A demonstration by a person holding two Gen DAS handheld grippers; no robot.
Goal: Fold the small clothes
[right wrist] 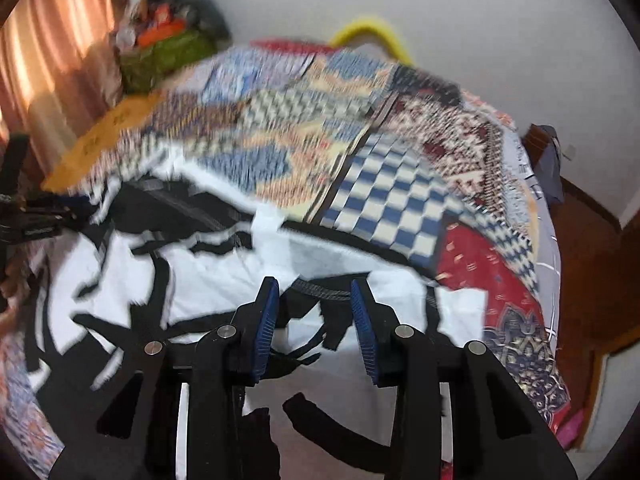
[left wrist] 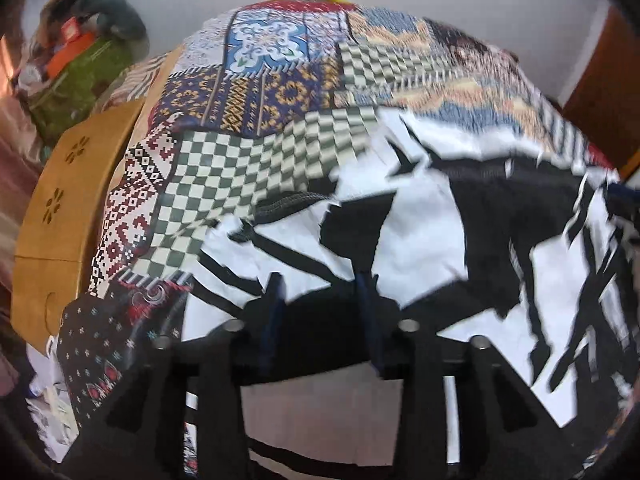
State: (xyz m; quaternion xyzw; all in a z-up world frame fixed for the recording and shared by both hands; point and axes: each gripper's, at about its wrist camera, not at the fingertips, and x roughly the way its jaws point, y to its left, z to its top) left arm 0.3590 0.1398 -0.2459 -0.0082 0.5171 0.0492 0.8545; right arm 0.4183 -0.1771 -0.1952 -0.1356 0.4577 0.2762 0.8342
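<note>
A small black-and-white patterned garment [left wrist: 420, 232] lies spread on a patchwork bedspread [left wrist: 256, 100]. It also shows in the right wrist view [right wrist: 208, 272]. My left gripper [left wrist: 320, 284] is open just over the garment's near part, its blue pads [left wrist: 276, 300] apart with nothing between them. My right gripper [right wrist: 314, 292] is open, its blue pads [right wrist: 266, 320] wide apart over the garment's dark-trimmed edge [right wrist: 320, 290]. The left gripper [right wrist: 36, 220] shows at the left edge of the right wrist view, at the garment's far end.
A wooden headboard [left wrist: 56, 216] runs along the bed's left side. A pile of bags and clothes [left wrist: 80, 60] sits in the corner. A yellow hoop [right wrist: 372, 32] stands behind the bed by the white wall. Orange curtains [right wrist: 52, 60] hang left; brown floor [right wrist: 592, 264] lies right.
</note>
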